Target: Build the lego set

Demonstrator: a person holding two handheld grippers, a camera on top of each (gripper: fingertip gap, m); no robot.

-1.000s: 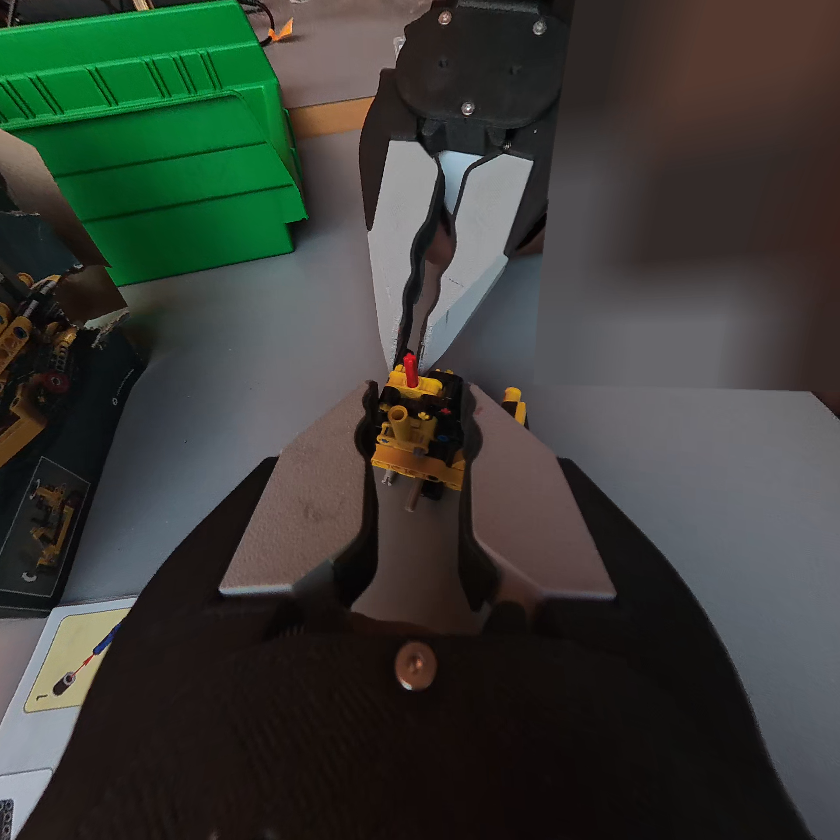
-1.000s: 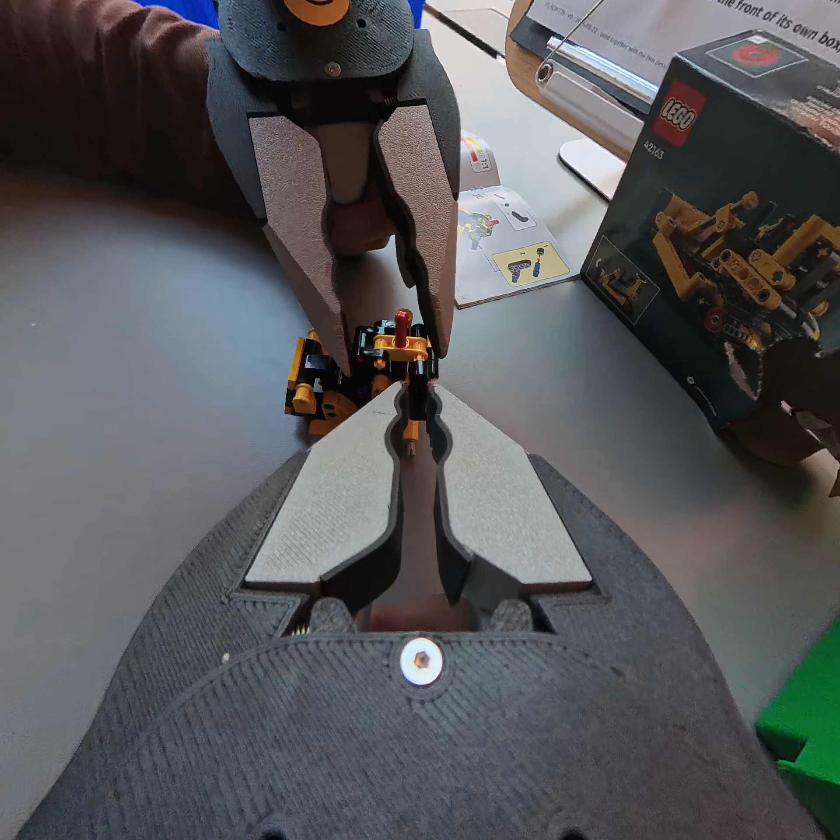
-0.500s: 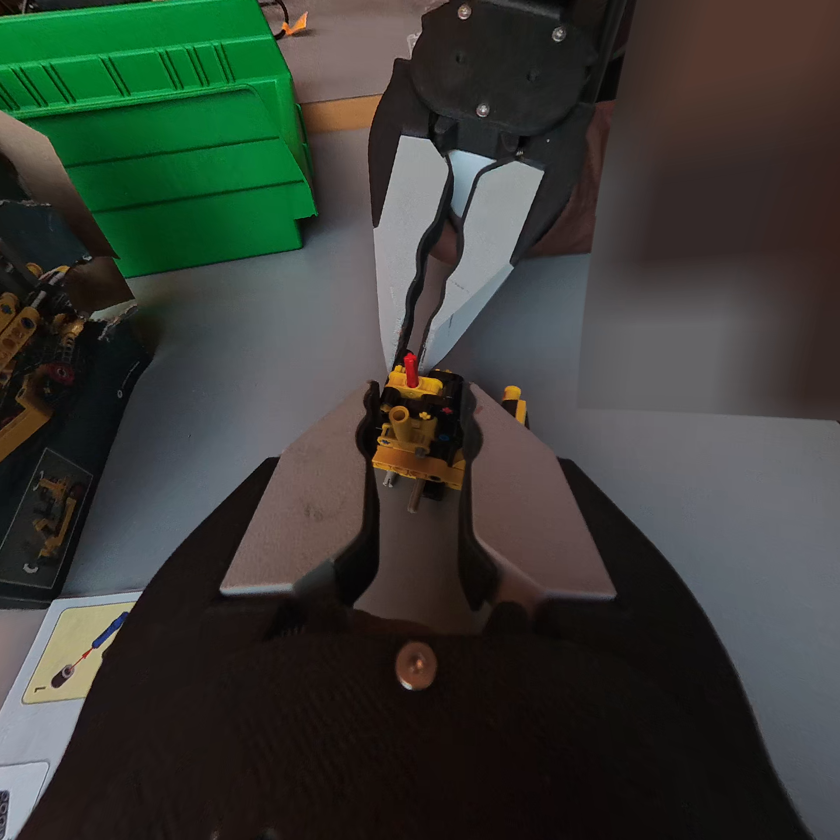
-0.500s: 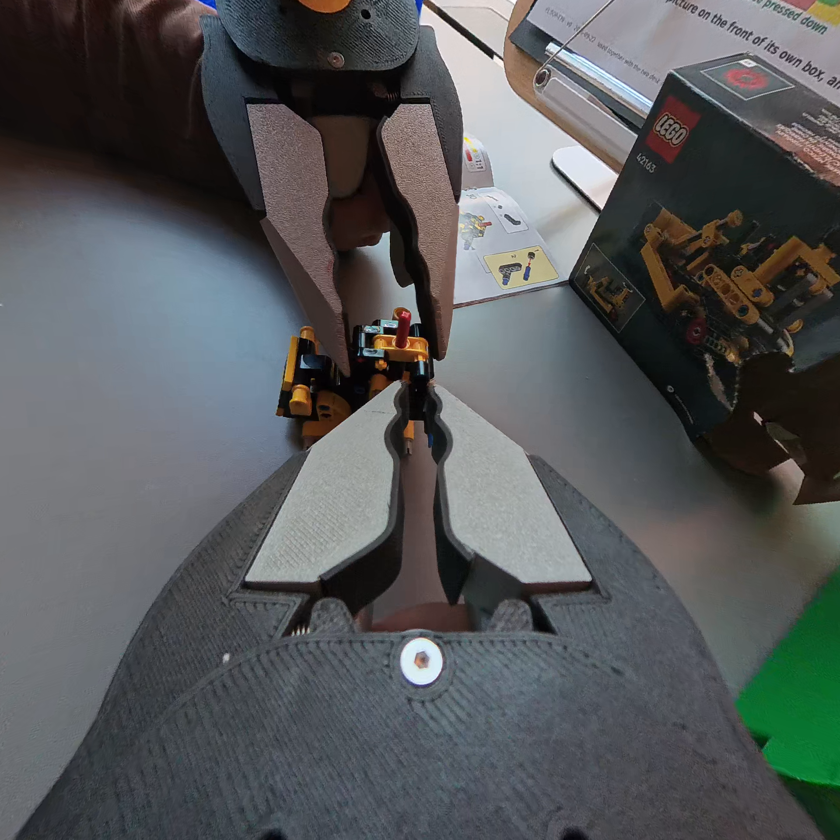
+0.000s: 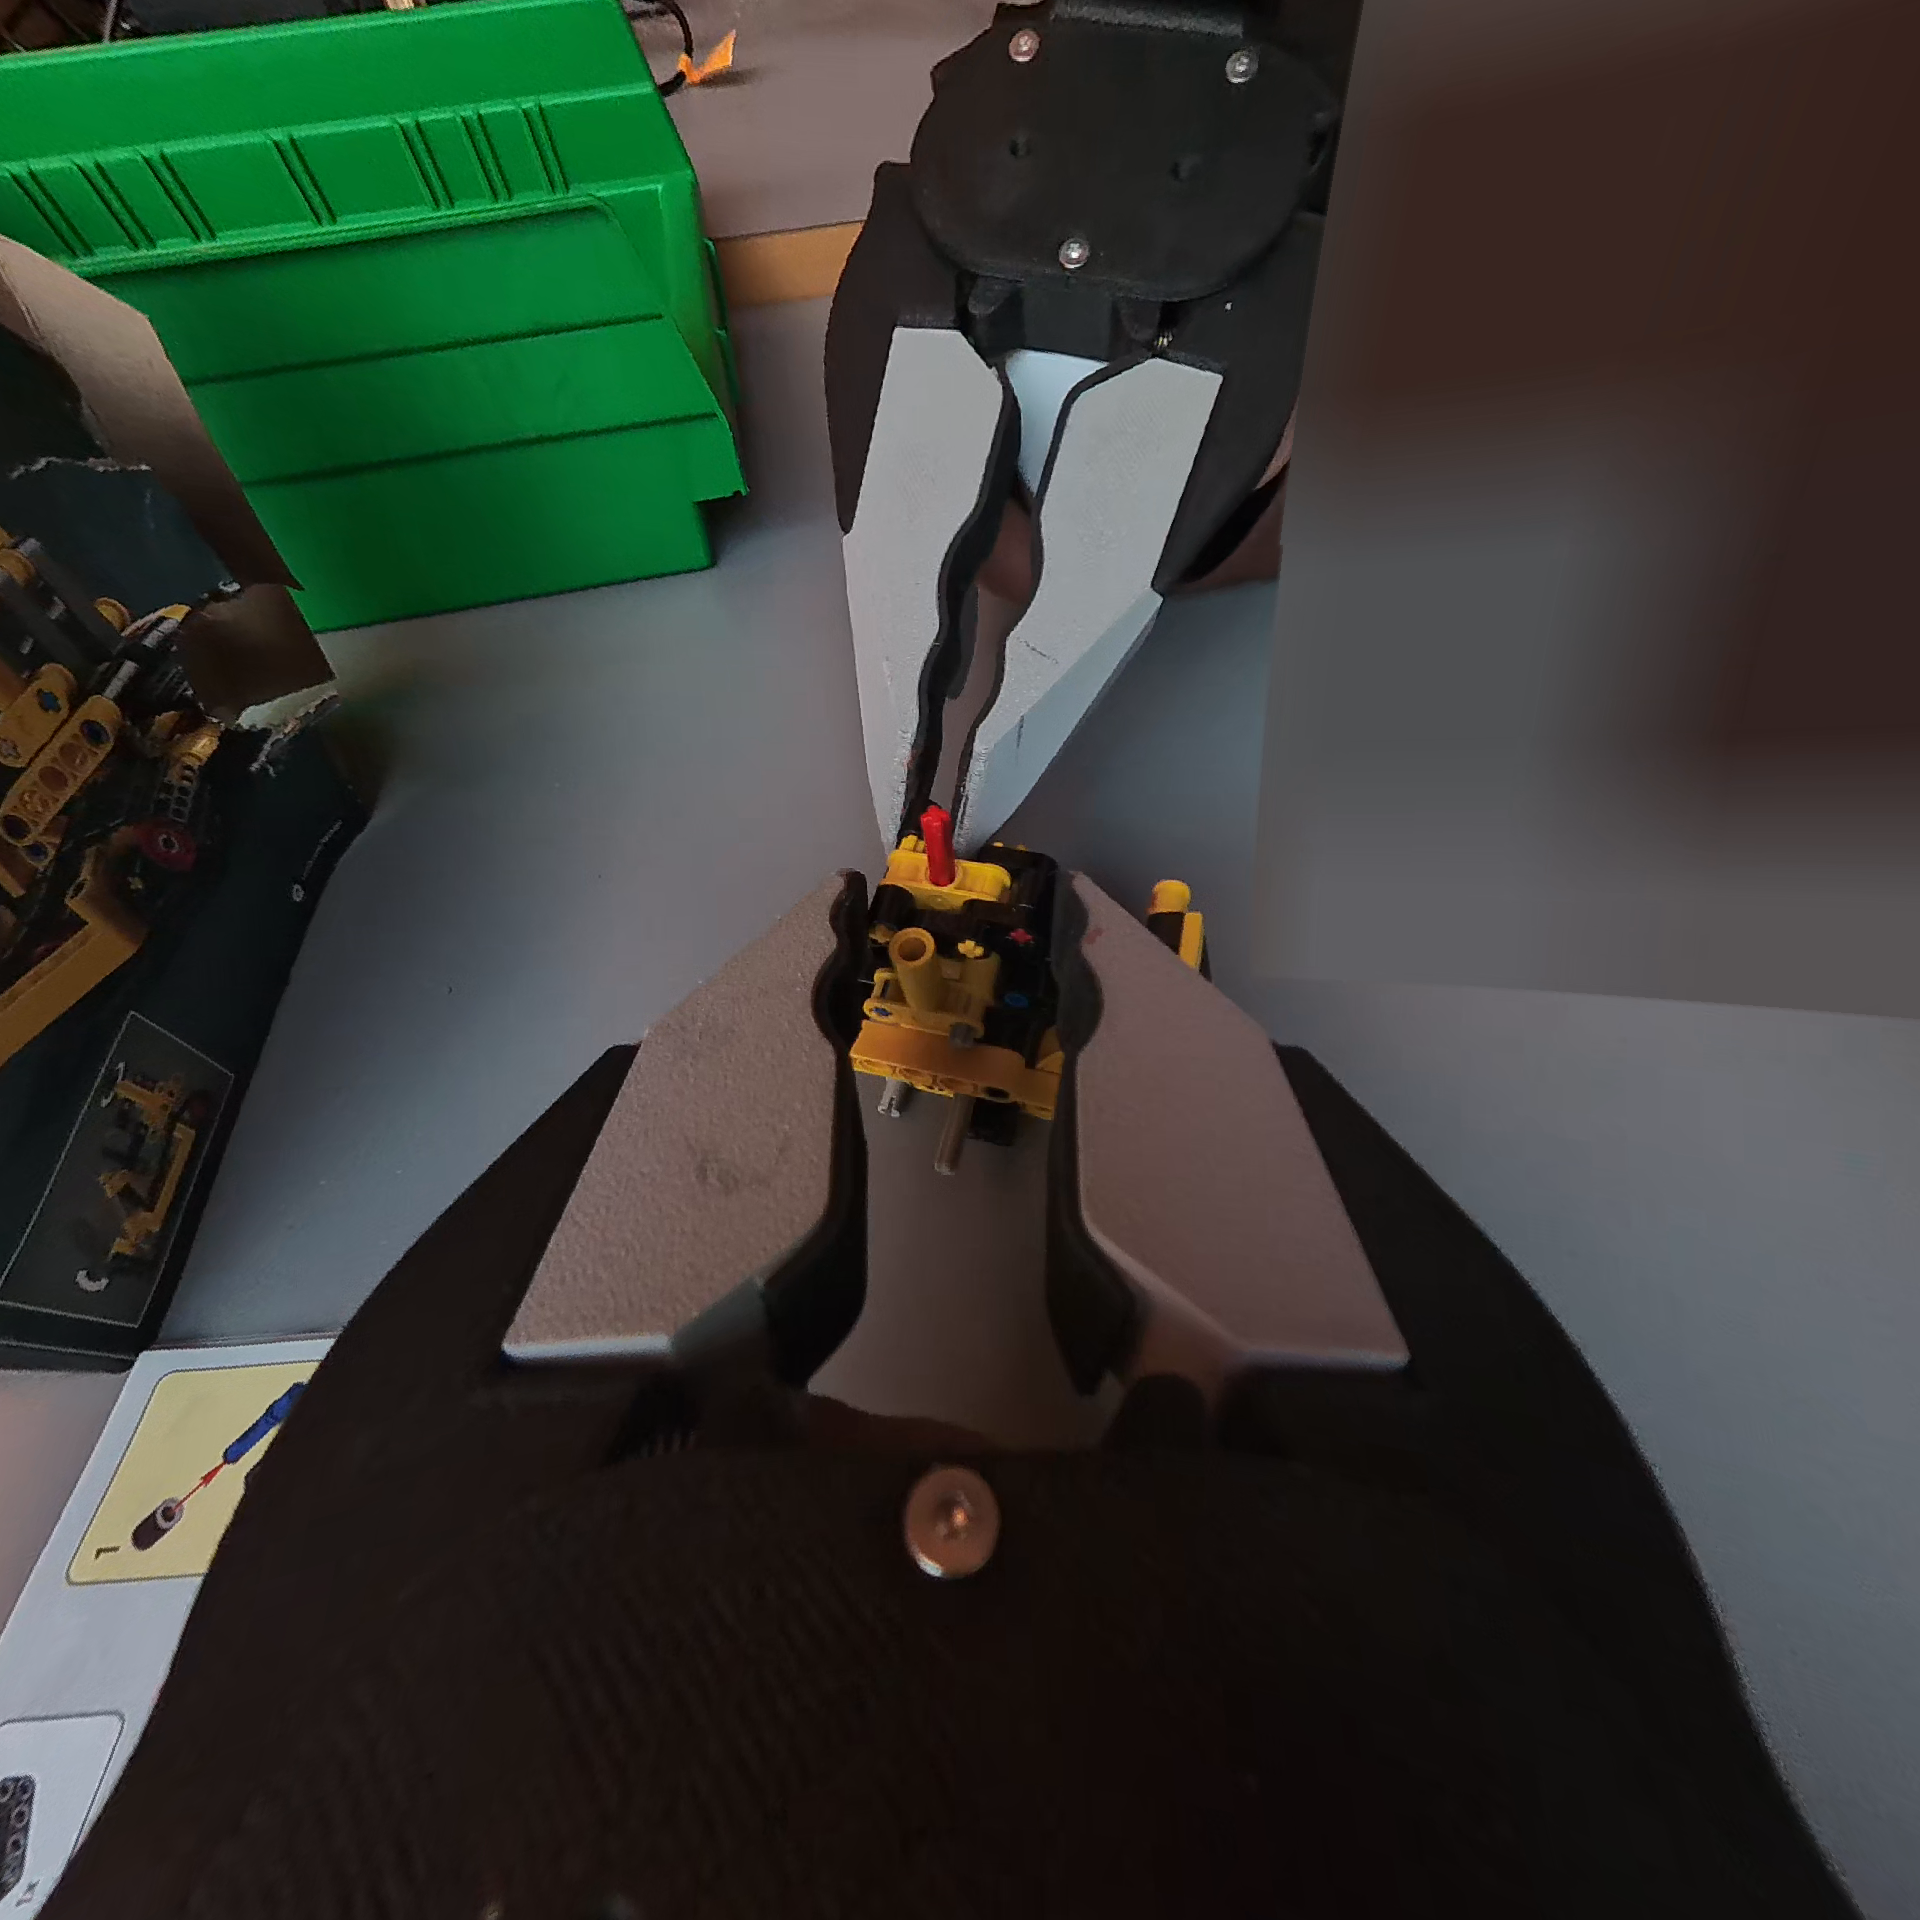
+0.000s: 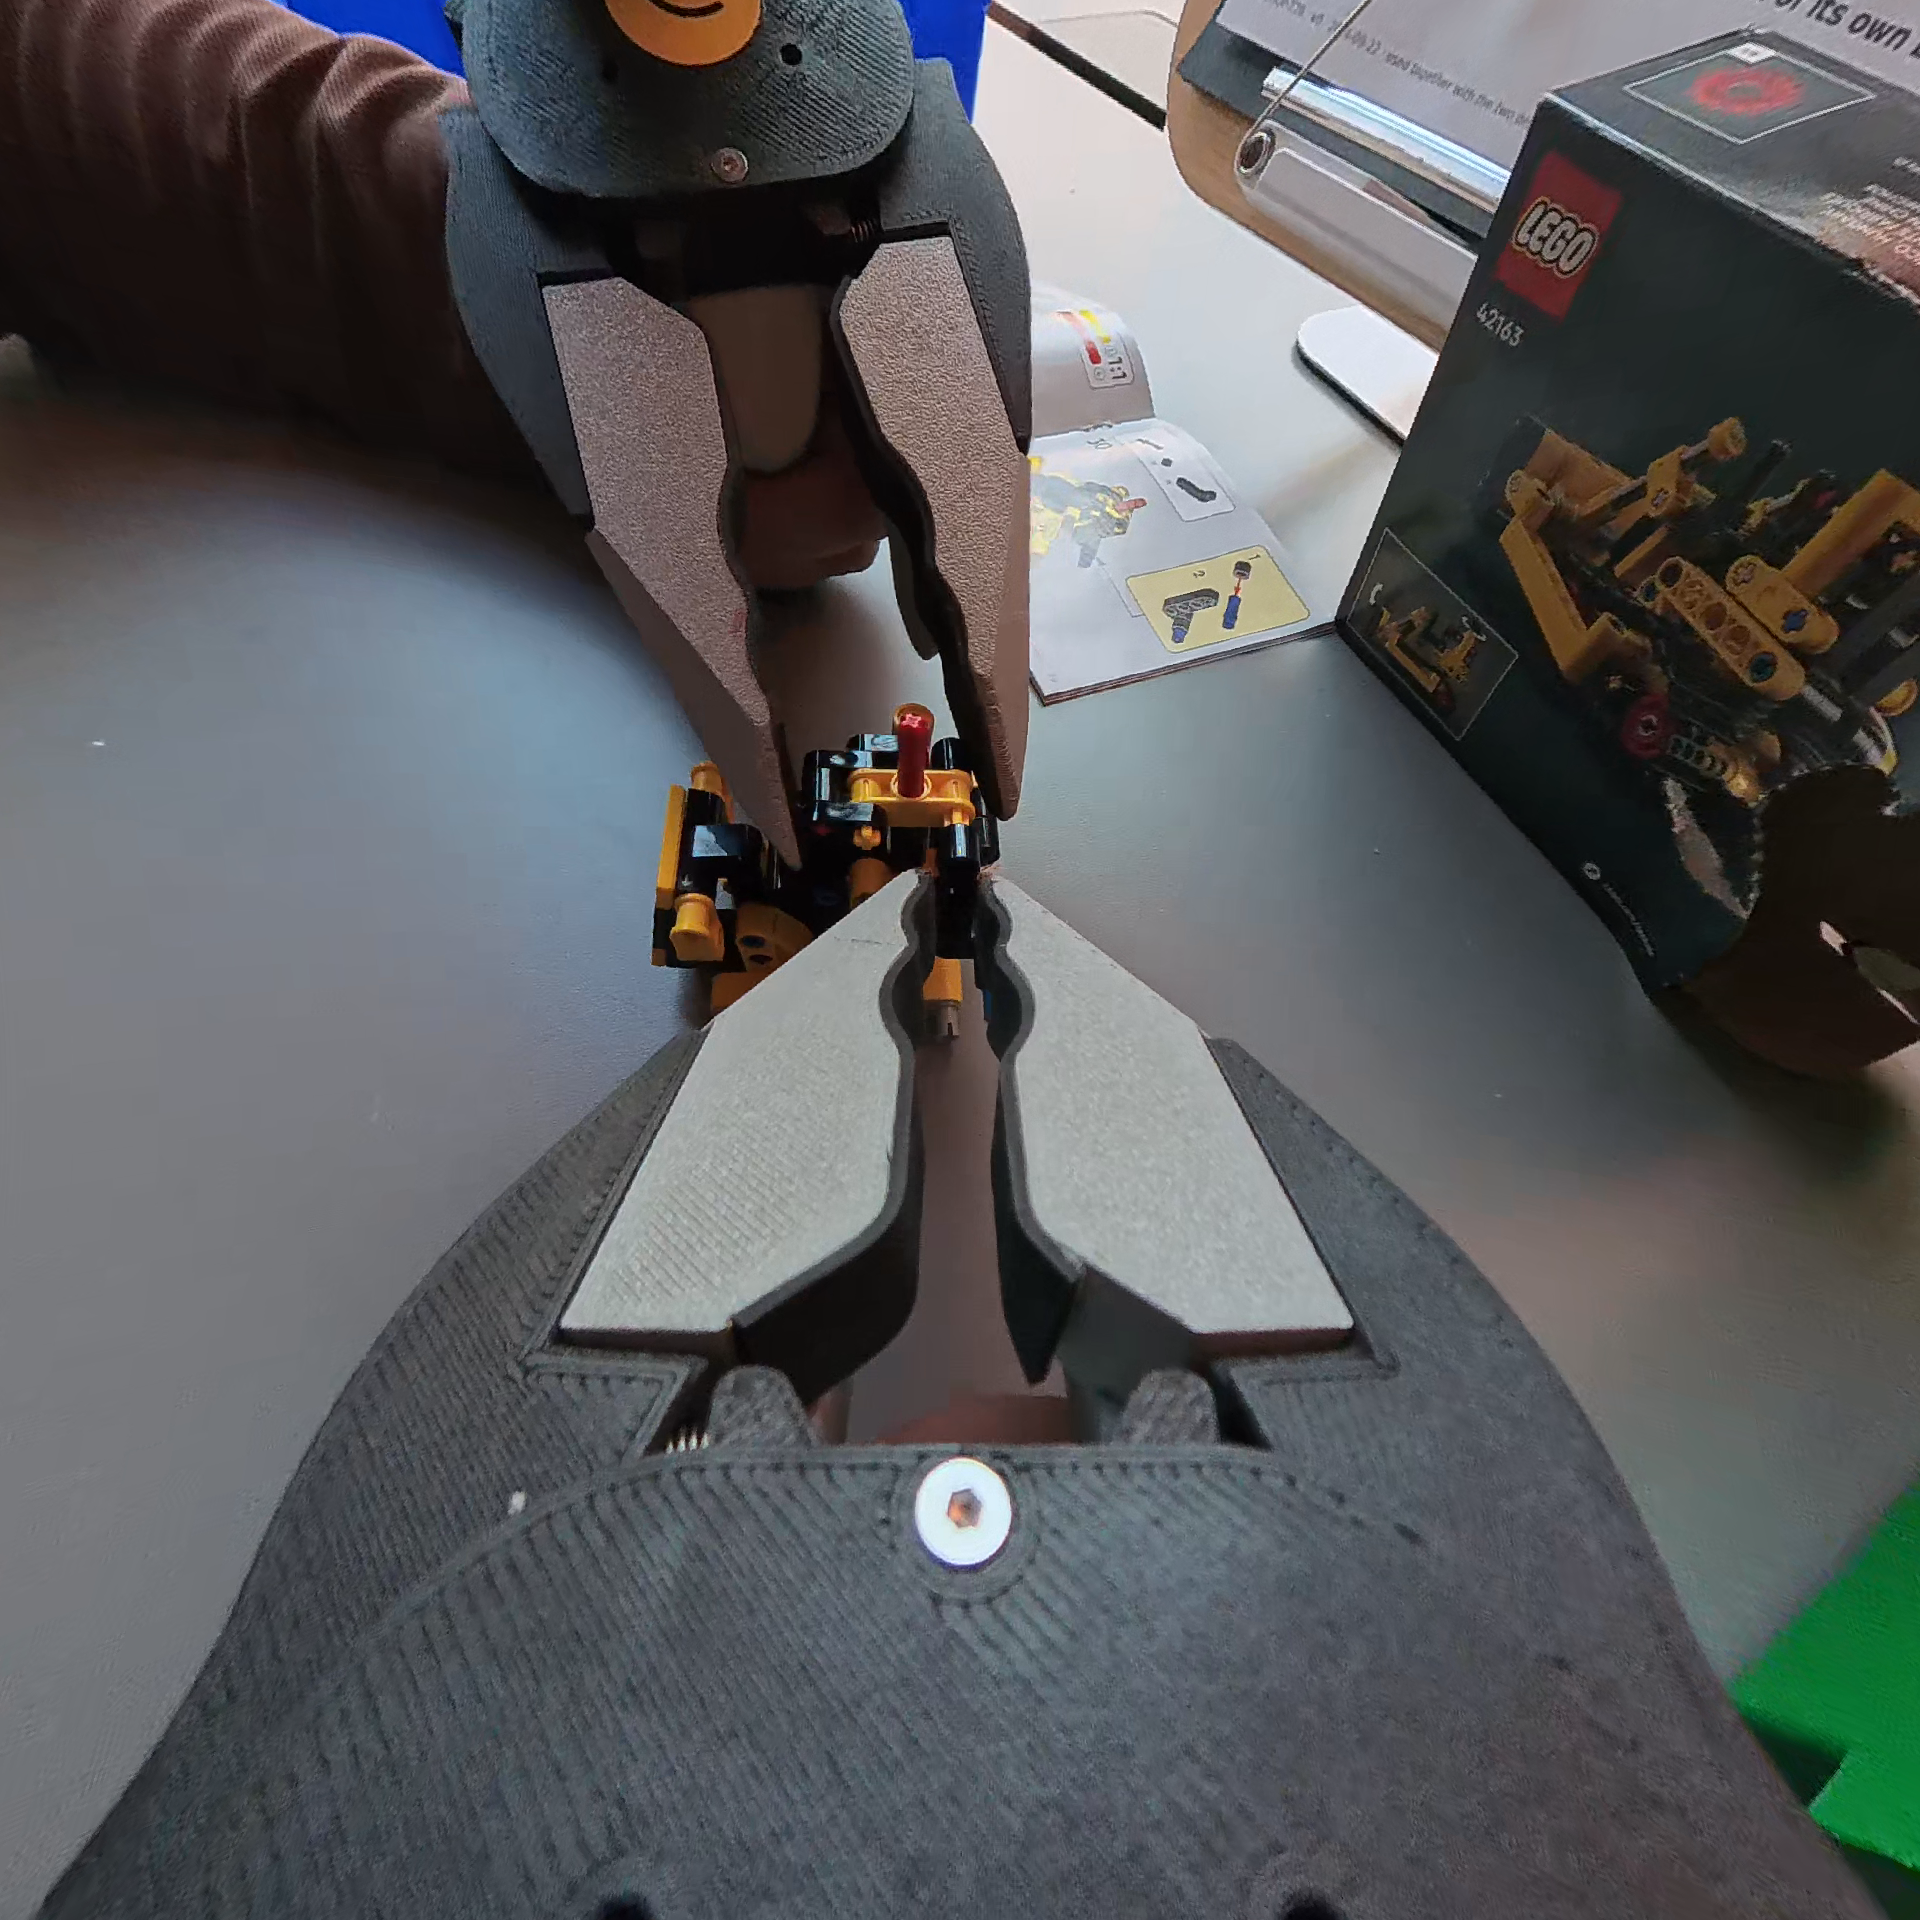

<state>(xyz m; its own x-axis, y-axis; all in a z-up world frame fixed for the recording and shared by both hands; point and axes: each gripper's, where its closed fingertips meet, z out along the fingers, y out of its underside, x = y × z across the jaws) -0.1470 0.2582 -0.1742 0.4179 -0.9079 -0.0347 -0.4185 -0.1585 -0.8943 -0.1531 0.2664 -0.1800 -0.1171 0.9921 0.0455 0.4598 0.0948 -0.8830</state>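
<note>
A small yellow and black lego assembly (image 5: 956, 997) rests on the grey table (image 5: 582, 831), with a red axle (image 5: 937, 847) standing up from its top. My left gripper (image 5: 956, 904) is shut on the assembly's sides. My right gripper (image 5: 940, 821) comes from the opposite side, its tips almost together at the far end by the red axle. In the right wrist view, my right gripper (image 6: 951, 883) pinches a narrow black part of the assembly (image 6: 727, 883). The left gripper (image 6: 896, 831) straddles the assembly behind the red axle (image 6: 912, 743).
A green bin (image 5: 416, 312) stands at the back left of the left wrist view. The dark lego box (image 6: 1662, 571) with a torn flap and an open instruction booklet (image 6: 1164, 561) lie beside the work spot. A brown sleeve (image 6: 208, 208) is behind the left gripper. My left and right fingertips are right by each other.
Both grippers stay on the assembly. The views sway slightly sideways and come back; the assembly has not moved on the table.
</note>
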